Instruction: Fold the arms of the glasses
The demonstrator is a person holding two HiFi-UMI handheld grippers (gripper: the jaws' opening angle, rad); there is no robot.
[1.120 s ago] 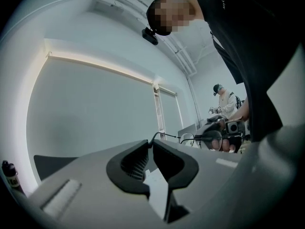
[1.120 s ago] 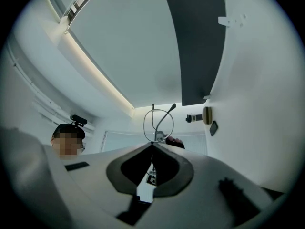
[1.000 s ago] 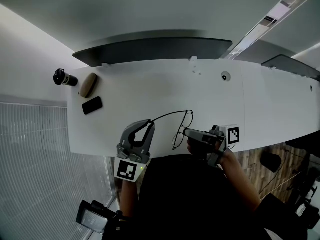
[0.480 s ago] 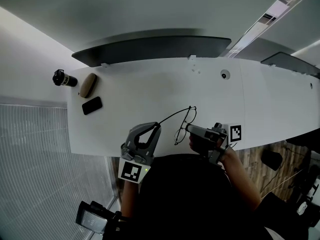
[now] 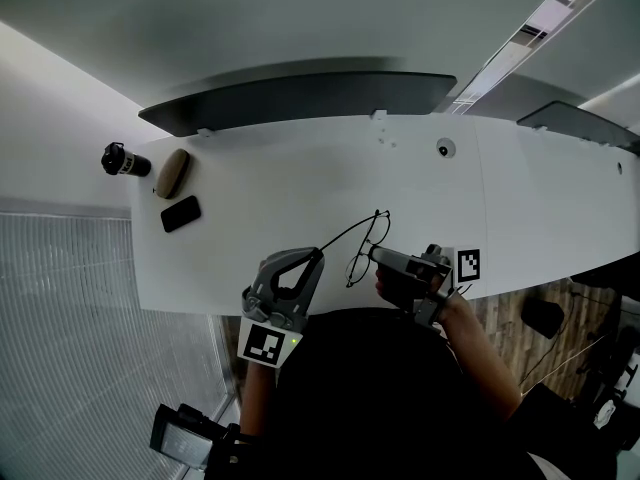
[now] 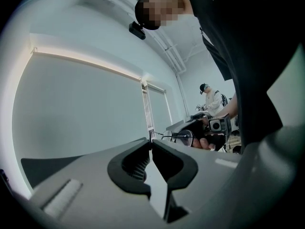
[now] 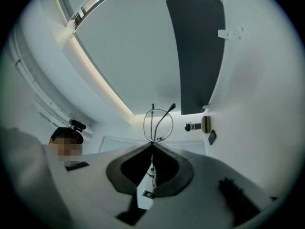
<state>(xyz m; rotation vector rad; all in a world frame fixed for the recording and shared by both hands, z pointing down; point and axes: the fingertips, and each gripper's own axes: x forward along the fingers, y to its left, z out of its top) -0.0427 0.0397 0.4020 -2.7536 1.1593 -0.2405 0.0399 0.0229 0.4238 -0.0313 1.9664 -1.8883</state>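
Above the near edge of a long white table (image 5: 300,178), about midway along it, a person works two grey hand-held two-jaw tools on a pair of thin black wire-rimmed glasses (image 5: 364,251), which hang in the air between them. The right gripper (image 5: 377,256), its jaws brought together on the frame beside one round lens, carries the glasses. The left gripper (image 5: 319,254), its jaws all but together, pinches the tip of the long open arm (image 5: 345,232), which curves from the far side of the frame back toward the person's left. The step in hand appears to be swinging that arm shut. Done well, the right gripper would serve as a fixed anchor while the left carries the tip in an arc about the hinge, toward the lenses, rather than pulling along the wire. The pinch should be light enough to let the tip turn between the pads, since the wire looks thin enough to bend. The left gripper would let go only once the arm lies across the back of the frame. Whether the second arm is already folded cannot be told. Near the table's far left corner, well apart from the work, lie a tan oval case (image 5: 172,171), a flat black phone (image 5: 181,213) and a small black canister (image 5: 125,160).
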